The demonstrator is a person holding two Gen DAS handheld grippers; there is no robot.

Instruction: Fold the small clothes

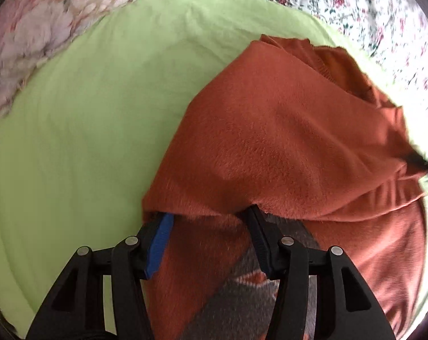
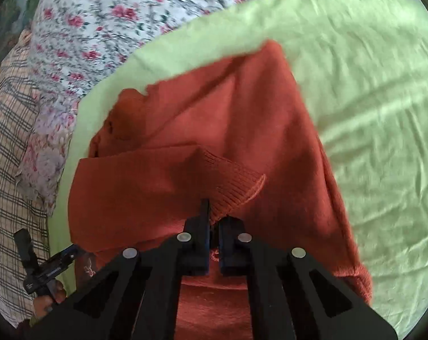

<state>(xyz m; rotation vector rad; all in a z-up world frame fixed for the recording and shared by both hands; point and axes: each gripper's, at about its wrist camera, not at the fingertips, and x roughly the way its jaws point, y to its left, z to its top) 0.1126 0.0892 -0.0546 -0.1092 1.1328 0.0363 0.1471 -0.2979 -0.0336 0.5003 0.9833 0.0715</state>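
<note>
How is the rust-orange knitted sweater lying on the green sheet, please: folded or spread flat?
Partly folded: the rust-orange knitted sweater has a ribbed-cuff sleeve laid across its body, on the green sheet.

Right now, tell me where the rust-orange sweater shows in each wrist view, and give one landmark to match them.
Left wrist view: the rust-orange sweater fills the centre and right, draped over the fingers at the bottom.
Right wrist view: the sweater sits centre, its ribbed cuff pinched just above the fingers.
Shared landmark: the light green sheet under it.
</note>
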